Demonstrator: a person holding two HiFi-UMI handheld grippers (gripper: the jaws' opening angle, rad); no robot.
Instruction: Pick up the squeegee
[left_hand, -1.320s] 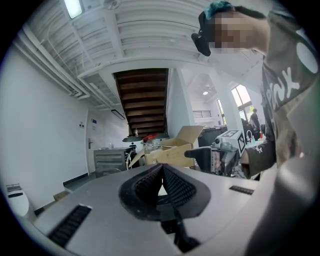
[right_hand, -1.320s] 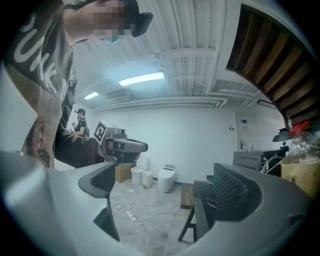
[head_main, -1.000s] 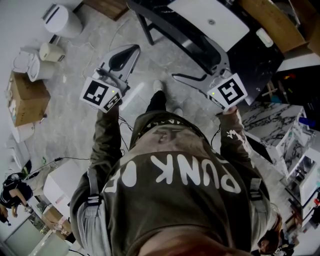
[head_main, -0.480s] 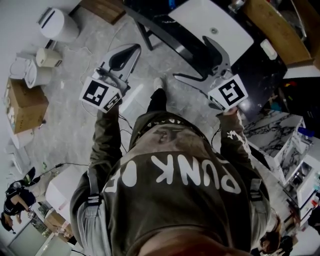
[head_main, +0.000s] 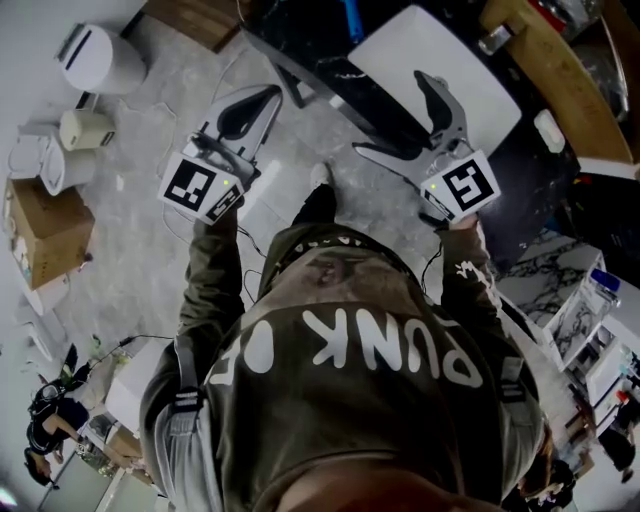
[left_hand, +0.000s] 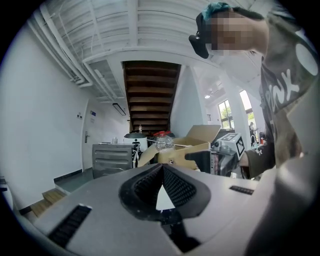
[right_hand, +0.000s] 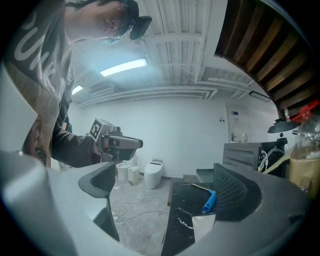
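Hovering — left claw (left_hand: 162, 169) closed, right claw (right_hand: 165, 186) spread.

We are seeing open air ahead of the right hand-held gripper (right_hand: 162, 187), jaws apart; a white rectangular slab (head_main: 440, 60) is covering much of the black marble tabletop (right_hand: 182, 215).

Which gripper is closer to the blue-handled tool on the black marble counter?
Right. The right gripper, open, is by the counter with the blue-handled tool just ahead; the left gripper, shut, is over the grey floor.
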